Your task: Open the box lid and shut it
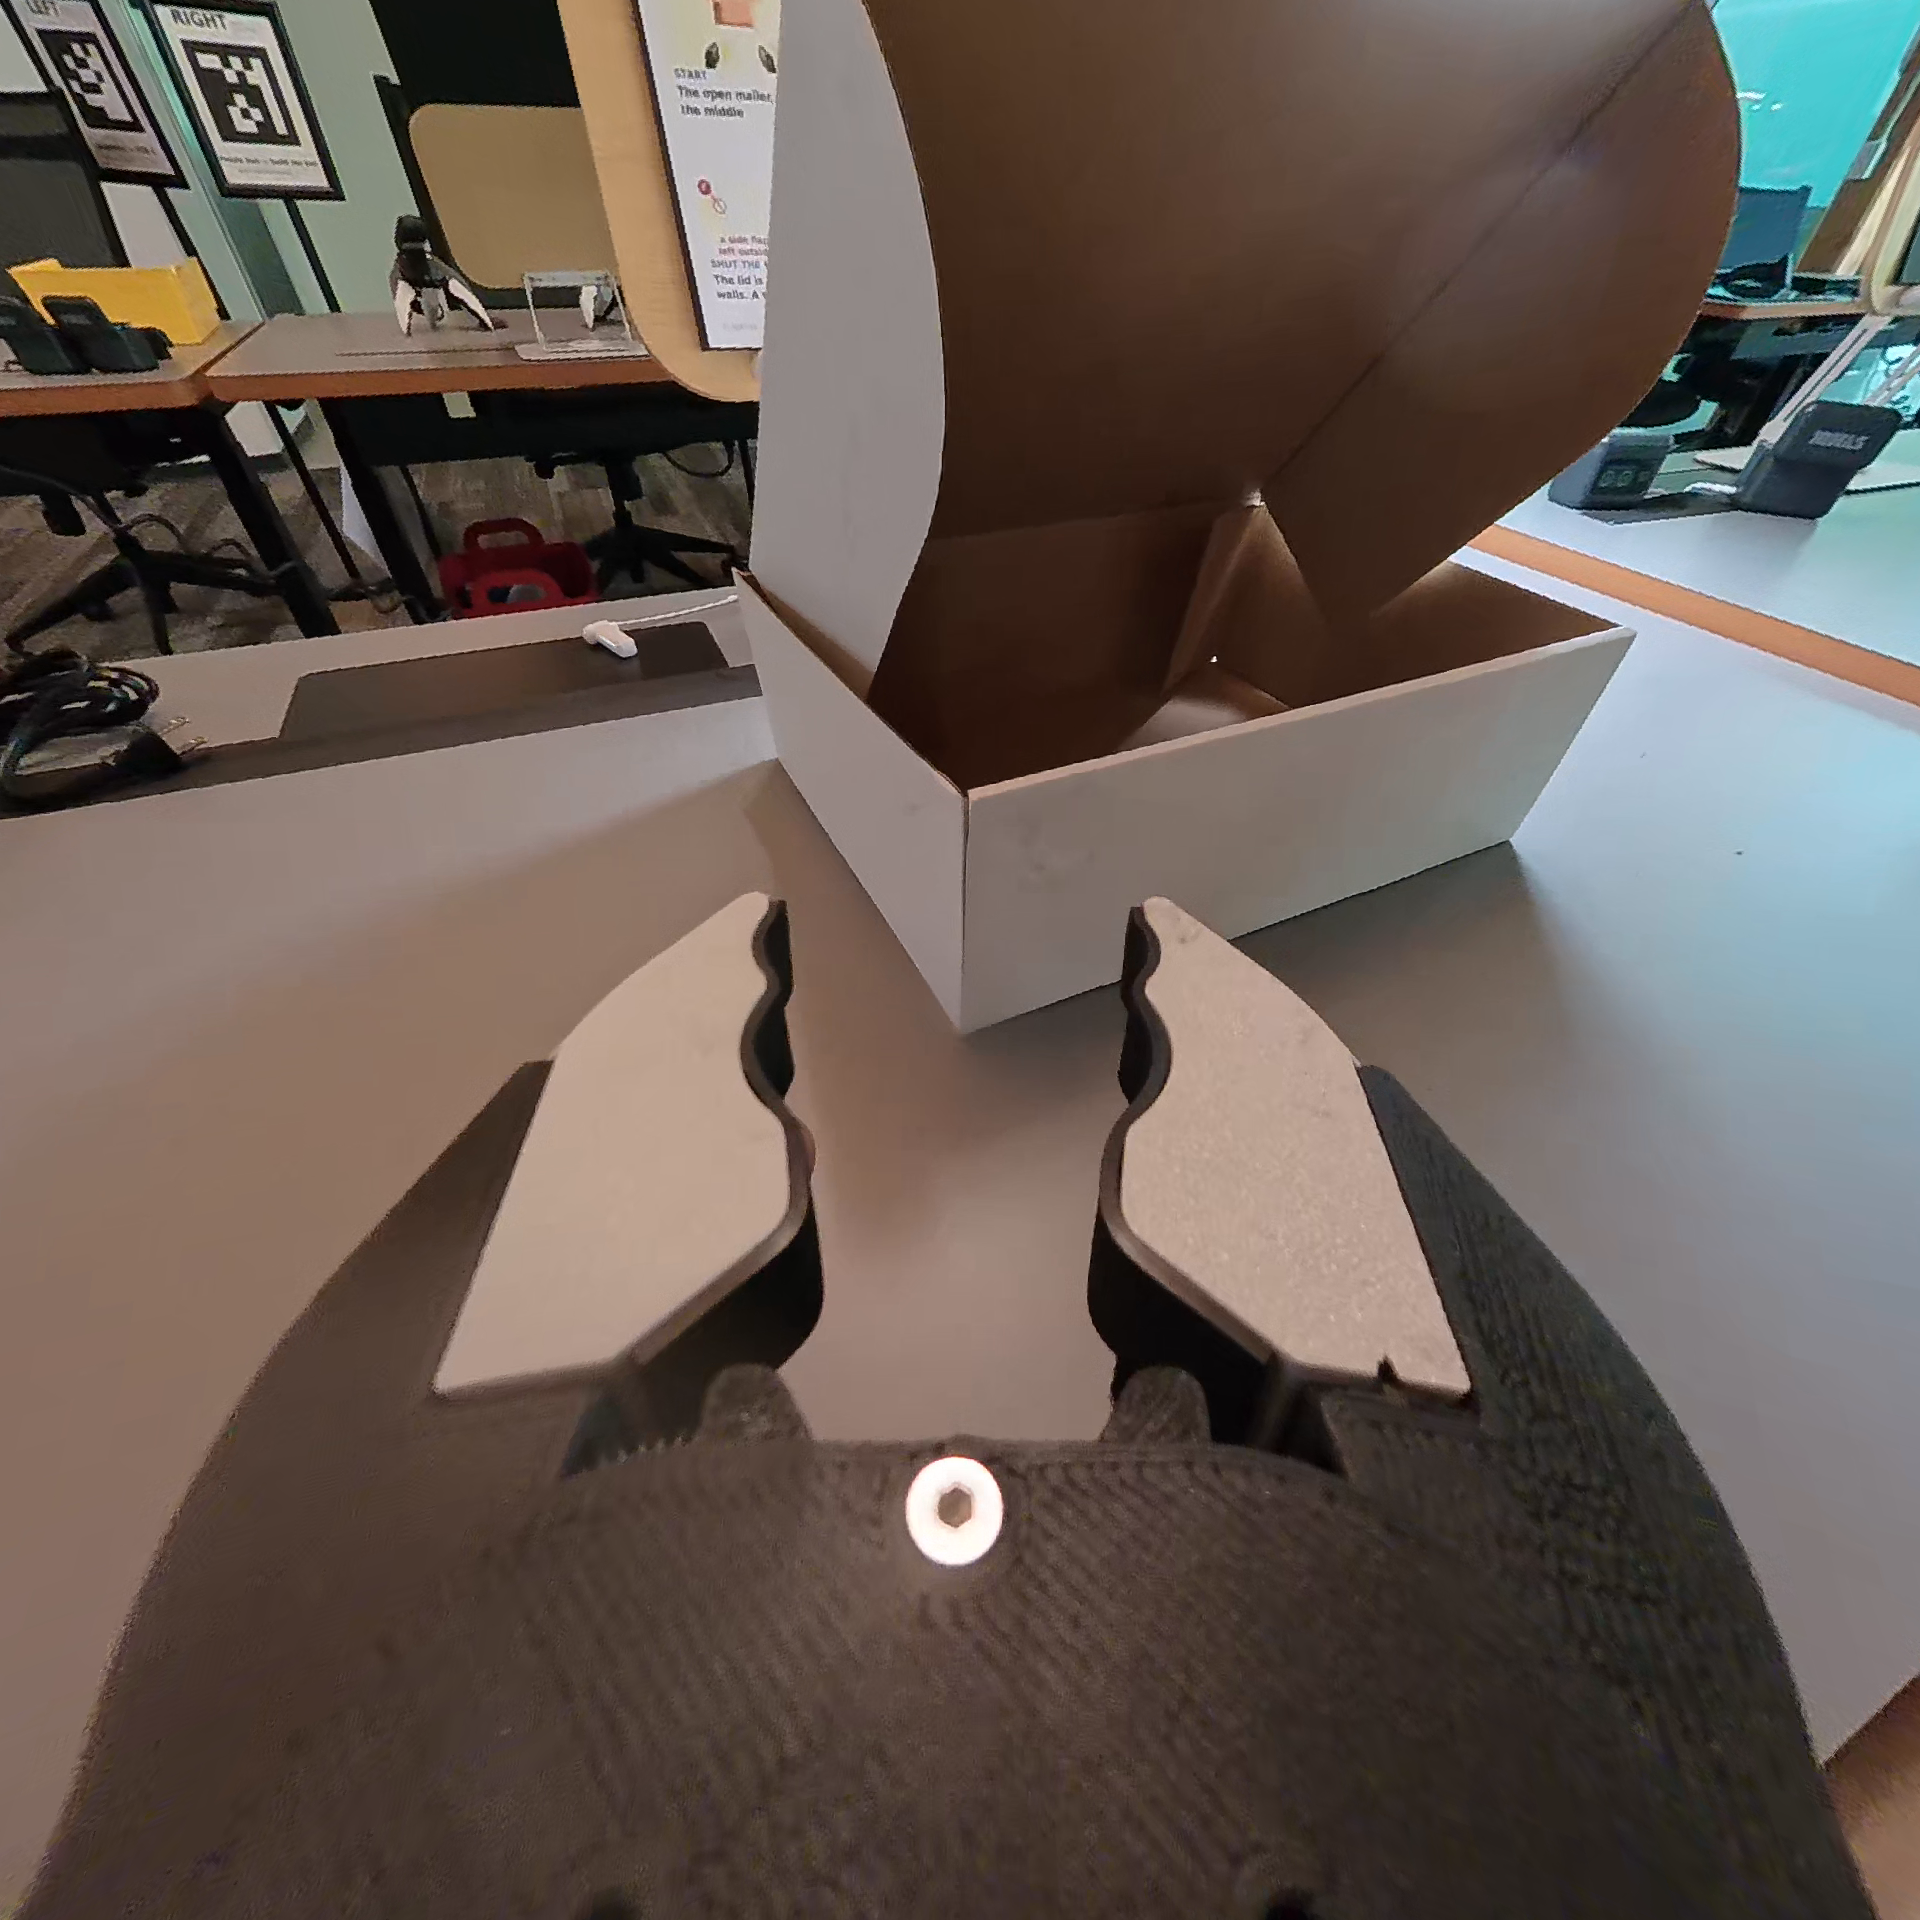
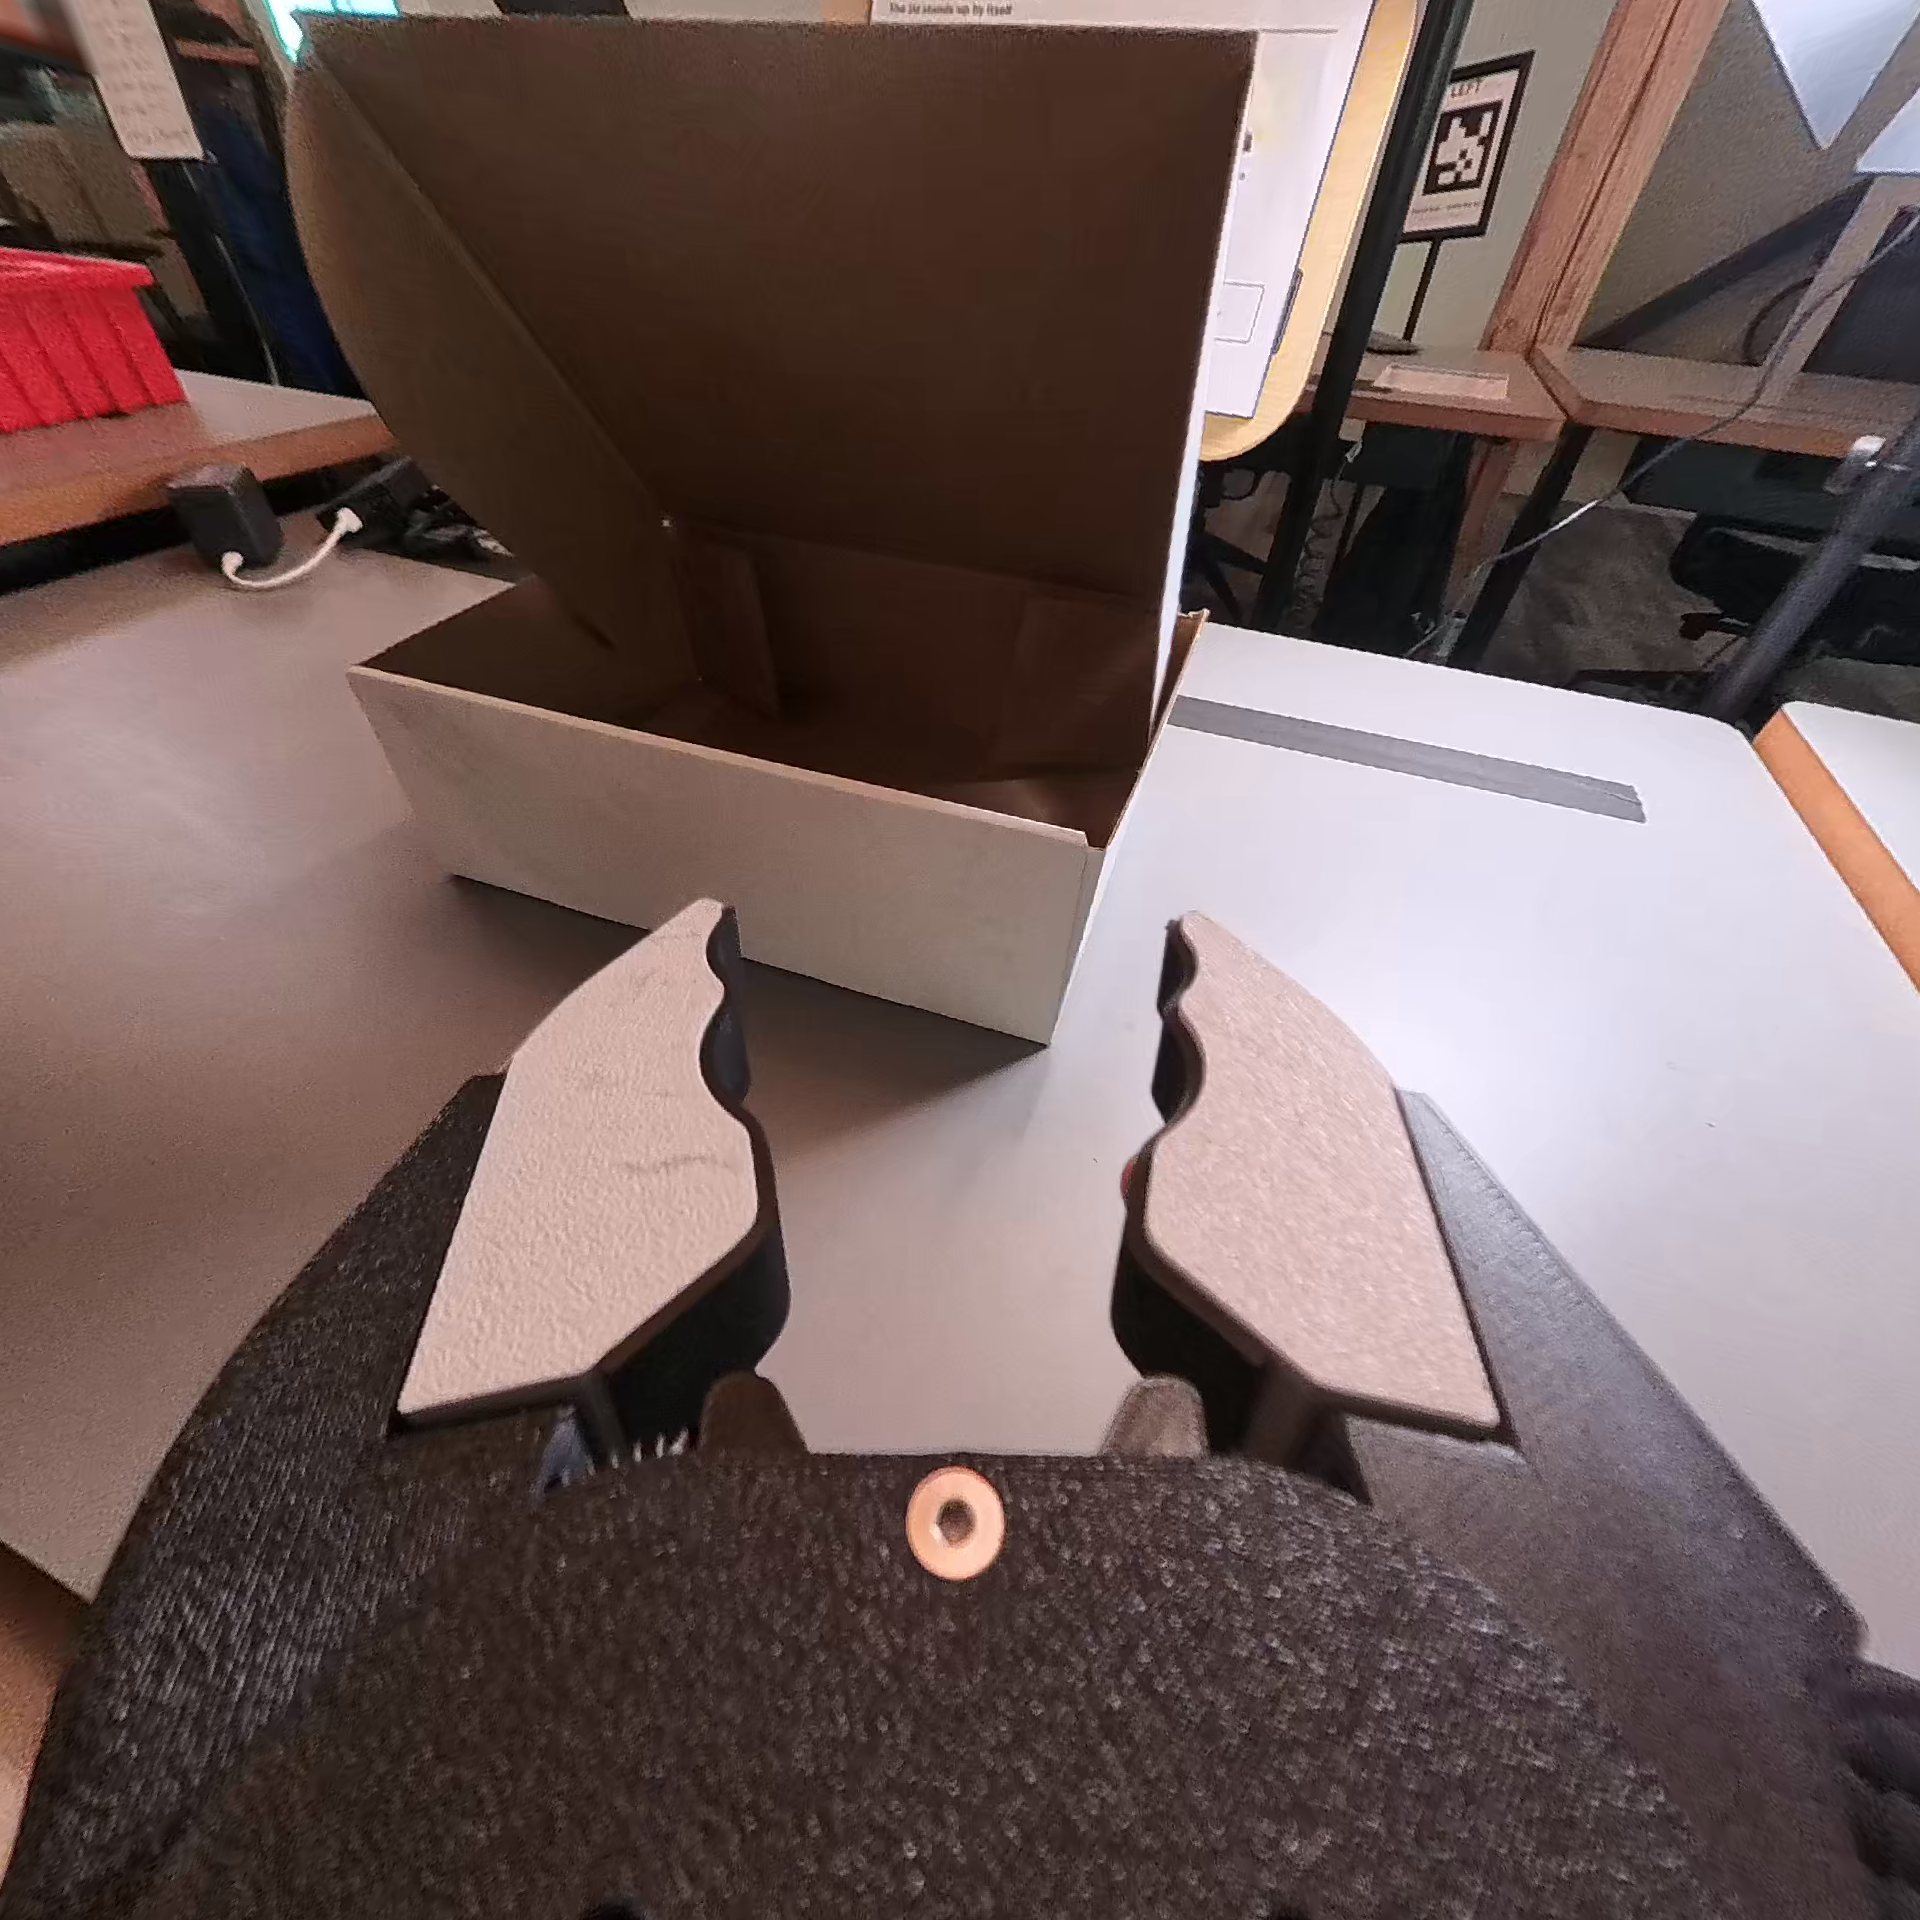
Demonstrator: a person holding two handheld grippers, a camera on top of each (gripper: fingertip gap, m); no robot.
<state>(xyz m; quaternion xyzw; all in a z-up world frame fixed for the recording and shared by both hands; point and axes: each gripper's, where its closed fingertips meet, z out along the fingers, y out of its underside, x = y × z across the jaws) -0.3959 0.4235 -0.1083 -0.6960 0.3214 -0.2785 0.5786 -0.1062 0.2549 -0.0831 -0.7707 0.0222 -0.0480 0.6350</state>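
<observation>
A white cardboard mailer box (image 1: 1195, 862) with a brown inside stands on the grey table. Its lid (image 1: 1299, 270) is raised upright above the back wall, with side flaps hanging toward the inside. The same box (image 2: 748, 842) and lid (image 2: 831, 312) show in the right wrist view. My left gripper (image 1: 951, 914) is open and empty, just short of the box's near left corner. My right gripper (image 2: 951, 930) is open and empty, just short of the box's near right corner. Neither gripper touches the box.
The grey table (image 1: 312, 987) extends left of the box, with a dark mat (image 1: 499, 686) and a small white object (image 1: 611, 636) behind. A dark tape strip (image 2: 1403, 753) lies right of the box. A black adapter with white cable (image 2: 223, 514) sits at far left.
</observation>
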